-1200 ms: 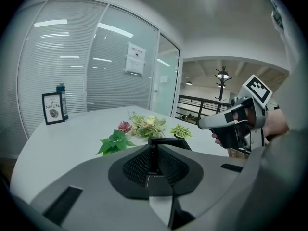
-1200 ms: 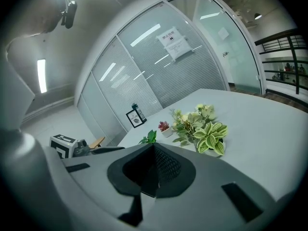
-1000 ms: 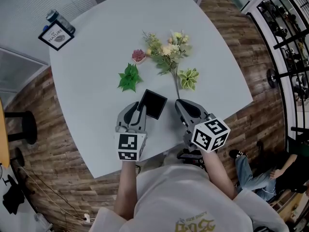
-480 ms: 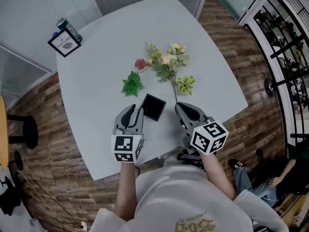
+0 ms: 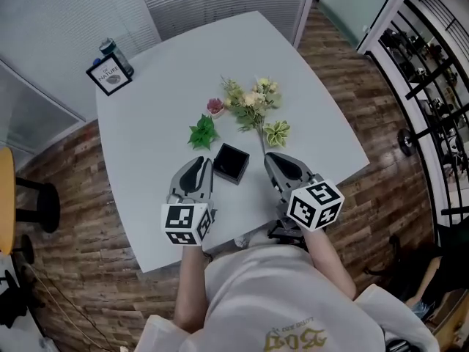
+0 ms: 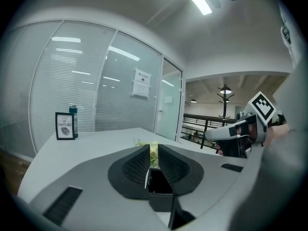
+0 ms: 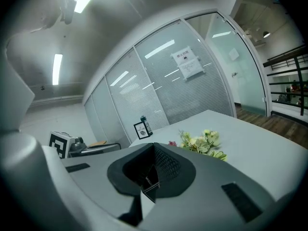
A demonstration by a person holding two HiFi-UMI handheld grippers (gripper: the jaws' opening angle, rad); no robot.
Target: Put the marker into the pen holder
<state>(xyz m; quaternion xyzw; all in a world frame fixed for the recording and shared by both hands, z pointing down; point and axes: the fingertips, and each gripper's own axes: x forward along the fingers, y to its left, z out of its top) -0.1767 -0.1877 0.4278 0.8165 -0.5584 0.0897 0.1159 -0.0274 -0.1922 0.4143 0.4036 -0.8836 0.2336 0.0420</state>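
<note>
The black square pen holder (image 5: 231, 163) stands open-topped on the white table (image 5: 322, 123), near its front edge. No marker shows in any view. My left gripper (image 5: 203, 164) rests just left of the holder, its tips beside the holder's near left corner. Its jaws stand almost together, with a thin slit and nothing in it (image 6: 154, 150); the holder (image 6: 161, 183) shows just below them. My right gripper (image 5: 270, 158) lies to the holder's right, a short gap away, jaws shut (image 7: 154, 149). Each gripper appears in the other's view: right (image 6: 240, 129), left (image 7: 72, 146).
Beyond the holder lie a flower bunch (image 5: 251, 98), a green leaf sprig (image 5: 203, 132), a small pink bloom (image 5: 215, 106) and a pale leaf rosette (image 5: 277, 133). A framed sign (image 5: 111, 75) with a bottle (image 5: 113, 49) stands at the far left corner. Glass walls surround the table.
The head view has risen and pulled back, so the table looks smaller. Both grippers have drawn back toward the table's front edge; the left tip no longer overlaps the holder.
</note>
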